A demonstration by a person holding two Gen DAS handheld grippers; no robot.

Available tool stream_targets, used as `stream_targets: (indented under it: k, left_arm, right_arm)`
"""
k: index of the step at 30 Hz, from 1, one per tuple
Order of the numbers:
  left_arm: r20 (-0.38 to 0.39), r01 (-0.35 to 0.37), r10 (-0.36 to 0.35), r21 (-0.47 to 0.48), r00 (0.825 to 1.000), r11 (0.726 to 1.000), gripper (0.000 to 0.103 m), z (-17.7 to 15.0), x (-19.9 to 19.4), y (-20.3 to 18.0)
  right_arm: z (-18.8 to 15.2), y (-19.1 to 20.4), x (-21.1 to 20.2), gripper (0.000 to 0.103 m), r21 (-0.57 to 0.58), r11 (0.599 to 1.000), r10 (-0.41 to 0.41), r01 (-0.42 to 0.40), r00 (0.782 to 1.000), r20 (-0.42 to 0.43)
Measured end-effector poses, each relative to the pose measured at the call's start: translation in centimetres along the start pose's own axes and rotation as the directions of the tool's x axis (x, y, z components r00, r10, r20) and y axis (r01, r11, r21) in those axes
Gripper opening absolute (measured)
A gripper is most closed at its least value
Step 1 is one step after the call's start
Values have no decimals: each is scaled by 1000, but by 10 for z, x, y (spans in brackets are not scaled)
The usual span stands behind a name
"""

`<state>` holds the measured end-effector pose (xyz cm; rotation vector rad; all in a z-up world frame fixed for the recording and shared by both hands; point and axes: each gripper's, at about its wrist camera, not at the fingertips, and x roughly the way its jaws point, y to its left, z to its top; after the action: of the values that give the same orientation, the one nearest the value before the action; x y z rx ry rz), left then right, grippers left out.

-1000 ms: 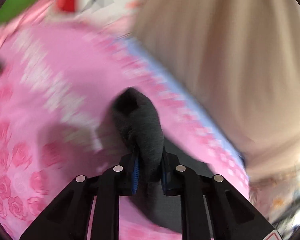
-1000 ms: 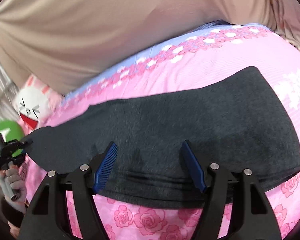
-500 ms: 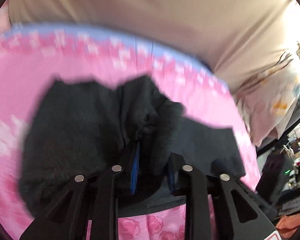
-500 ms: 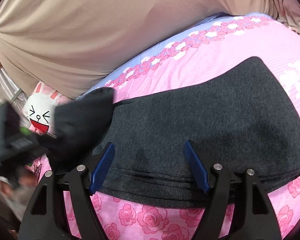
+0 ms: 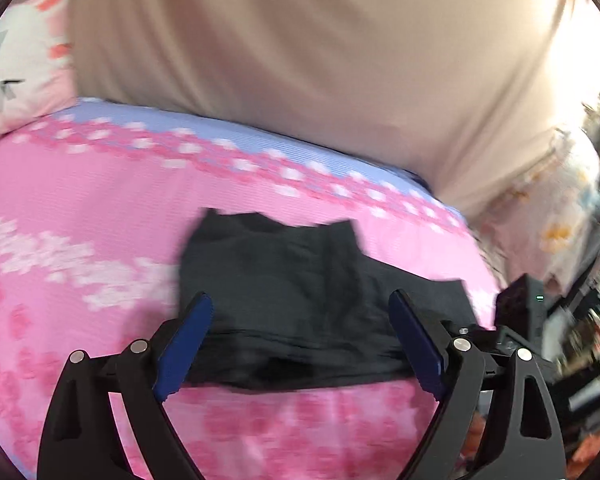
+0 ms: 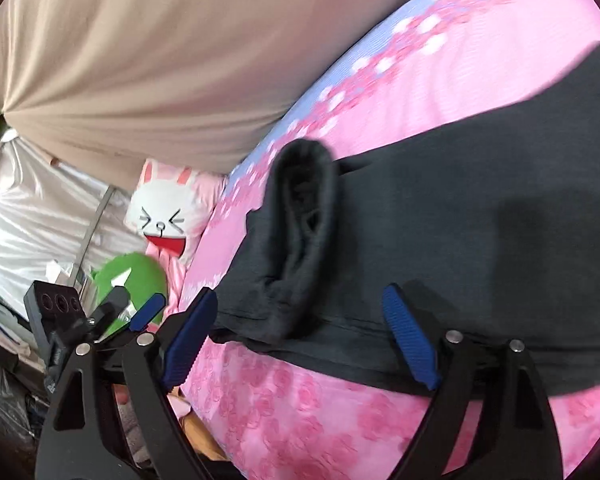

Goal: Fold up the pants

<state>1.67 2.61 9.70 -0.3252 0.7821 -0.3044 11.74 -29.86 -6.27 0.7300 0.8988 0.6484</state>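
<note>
Pants lie folded on the bedspread.
A curtain hangs behind the bed; a rabbit pillow sits left of the pants.

Right gripper gapes over dark pants; cuff seemingly folded back.

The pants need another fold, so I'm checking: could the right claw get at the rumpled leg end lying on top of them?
Probably yes. The right claw is open just short of the pants, and the rumpled leg end lies straight ahead between its fingers with nothing over it. The left claw sits off to the side.
</note>
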Motion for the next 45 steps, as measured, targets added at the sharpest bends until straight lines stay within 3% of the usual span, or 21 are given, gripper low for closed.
stream_targets:
  k: [2, 4, 6, 9, 11, 12, 13, 14, 15, 18, 20, 22, 25, 27, 29, 31, 35, 37, 38, 40, 45]
  left_arm:
    - [13, -18, 19, -44, 1000, 999, 87, 0, -9, 19]
    - [22, -27, 29, -73, 999, 997, 87, -1, -14, 34]
    - [36, -42, 45, -89, 998, 995, 87, -4, -22, 46]
    - [46, -44, 48, -94, 998, 995, 87, -9, -28, 58]
    - [37, -34, 38, -106, 999, 994, 87, -12, -25, 63]
    - [32, -26, 30, -111, 999, 993, 87, -12, -23, 64]
    - [25, -14, 17, -118, 1000, 993, 87, -14, -21, 64]
    - [18, -6, 8, -121, 1000, 993, 87, -15, -19, 64]
    - [10, 1, 0, -122, 1000, 993, 87, -16, -17, 64]
    - [2, 7, -7, -106, 1000, 994, 87, -17, -17, 61]
    - [6, 20, -19, -98, 1000, 995, 87, -17, -17, 60]
    - [-5, 31, -32, -83, 999, 996, 87, -19, -12, 56]
    - [-44, 41, -44, -76, 998, 996, 87, -24, 5, 51]
    - [-79, 56, -62, -79, 995, 995, 87, -26, 18, 46]
    - [-106, 67, -75, -78, 992, 995, 87, -27, 28, 40]
    - [-123, 85, -94, -79, 988, 993, 87, -27, 35, 35]
    - [-133, 84, -93, -73, 987, 994, 87, -29, 41, 29]
    - [-141, 75, -85, -74, 986, 994, 87, -30, 43, 28]
    - [-144, 71, -81, -74, 986, 995, 87, -30, 44, 27]
    - [-145, 62, -71, -68, 987, 996, 87, -28, 42, 26]
    - [-169, 48, -34, 80, 985, 996, 87, -30, 43, 2]
  right_arm:
    - [2, 15, 16, 83, -33, 998, -45, 44, 999, -20]
    - [4, 32, 12, 83, -72, 980, -177, 184, 980, 87]
    - [5, 49, 4, 83, -144, 965, -198, 218, 970, 143]
    - [7, 67, 21, 83, -233, 948, -208, 219, 976, 72]
    - [4, 61, 49, 83, -266, 912, -317, 314, 948, 30]
    - [1, 55, 62, 68, -274, 898, -355, 344, 935, 10]
    - [-2, 50, 76, 39, -284, 890, -380, 356, 924, -31]
    - [-3, 52, 75, 37, -285, 892, -372, 351, 928, -21]
    - [0, 62, 65, 24, -293, 900, -337, 323, 941, 1]
    - [14, 92, 8, 19, -310, 907, -253, 286, 957, 144]
    - [16, 99, -19, 19, -333, 880, -274, 338, 935, 226]
    - [12, 81, -29, 24, -327, 843, -357, 426, 900, 250]
    - [8, 8, -4, 34, -224, 805, -543, 550, 834, 97]
    - [6, -16, -22, 45, -81, 903, -416, 422, 906, 83]
    - [10, -19, -34, 63, -32, 937, -342, 347, 934, 100]
    - [18, -19, -37, 79, -18, 944, -326, 330, 938, 119]
    - [30, -32, -2, 79, -9, 962, -271, 271, 962, 14]
    - [30, -31, 14, 45, -28, 954, -297, 297, 955, 14]
    - [34, -25, 20, 37, -61, 947, -314, 314, 949, 17]
    - [33, -9, 11, 14, -76, 967, -242, 244, 970, 28]
    - [54, 41, -12, 14, -199, 960, -181, 199, 978, 101]
